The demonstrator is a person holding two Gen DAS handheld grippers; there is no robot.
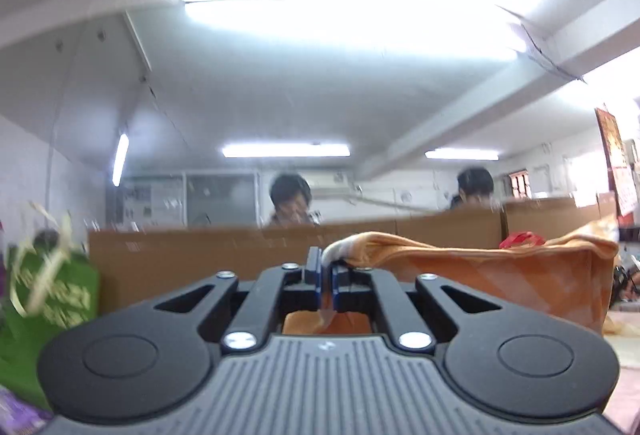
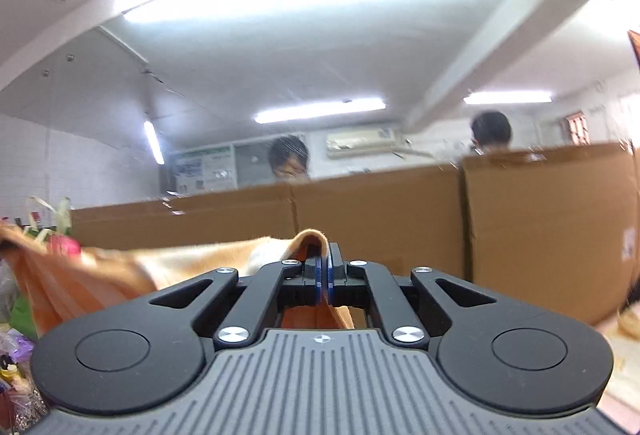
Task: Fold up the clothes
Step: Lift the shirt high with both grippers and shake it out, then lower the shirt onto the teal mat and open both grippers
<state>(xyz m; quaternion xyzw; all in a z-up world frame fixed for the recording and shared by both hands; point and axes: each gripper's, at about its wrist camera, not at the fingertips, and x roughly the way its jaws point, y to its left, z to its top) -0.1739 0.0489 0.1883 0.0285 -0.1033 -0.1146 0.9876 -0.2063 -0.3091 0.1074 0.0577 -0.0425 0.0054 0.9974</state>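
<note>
An orange garment (image 1: 520,271) hangs stretched in the air between both grippers. In the left wrist view my left gripper (image 1: 326,275) is shut on one upper corner of it, and the cloth runs off to the right and droops below the jaws. My right gripper (image 2: 324,271) is shut on the other upper corner in the right wrist view, with the orange garment (image 2: 120,275) spreading away to the left. Both grippers point about level at a cardboard wall. The lower part of the garment is hidden under the gripper bodies.
A brown cardboard partition (image 1: 200,255) (image 2: 400,219) runs across in front. Two people (image 1: 291,199) (image 2: 491,131) sit behind it. A green bag (image 1: 48,299) stands at the left. A light table surface (image 2: 624,363) shows at the lower right, and clutter (image 2: 16,367) at the lower left.
</note>
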